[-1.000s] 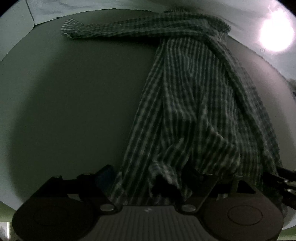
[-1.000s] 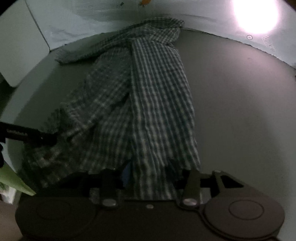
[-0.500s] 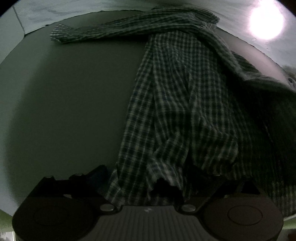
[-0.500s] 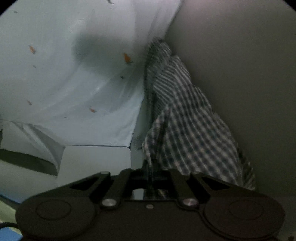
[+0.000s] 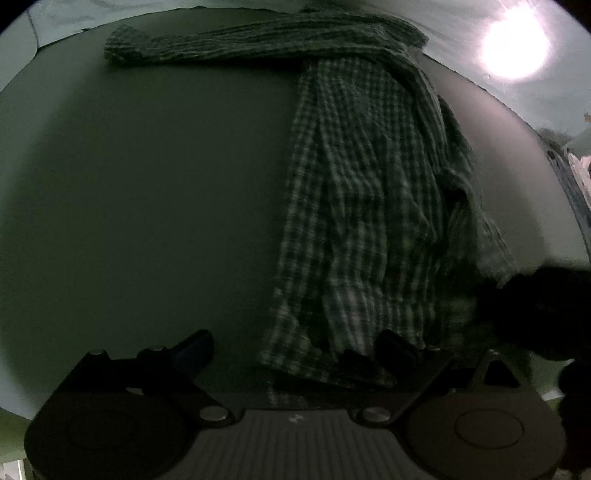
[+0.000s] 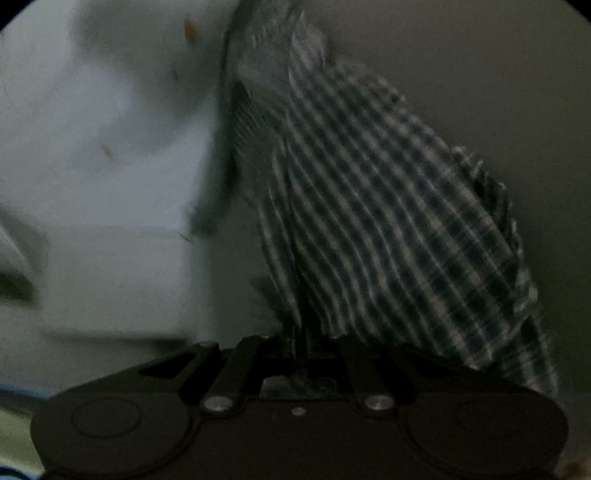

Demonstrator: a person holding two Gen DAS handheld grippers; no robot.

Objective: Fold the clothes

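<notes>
A: Item one, far left?

B: Grey table [image 5: 147, 206], bare over its left half. A pale sheet [image 5: 55, 22] lies beyond its far rim.

A: Item two?

B: Checked shirt [image 5: 369, 206], green and white, spread on the right half of the table. One sleeve [image 5: 207, 44] runs left along the far edge, cuff at the far left. The body runs from far to near, creased, with its near hem bunched.

A: Left gripper?

B: Left gripper [image 5: 295, 347], near edge of its own view, jaws wide apart. The near hem of the shirt lies between the fingers, nearer the right one; neither pad presses it. The left finger [image 5: 192, 350] stands over bare table.

A: Further right?

B: A dark shape [image 5: 535, 306] at the shirt's near right corner, too blurred to identify. A bright lamp glare [image 5: 513, 48] at far right.

A: Right gripper?

B: Right gripper [image 6: 301, 354], fingers brought together and clamped on a fold of the checked shirt [image 6: 388, 221]. The cloth rises from the pinch and fans out to the right, blurred. Pale sheet [image 6: 92, 147] to its left, grey table [image 6: 480, 74] to its right.
</notes>
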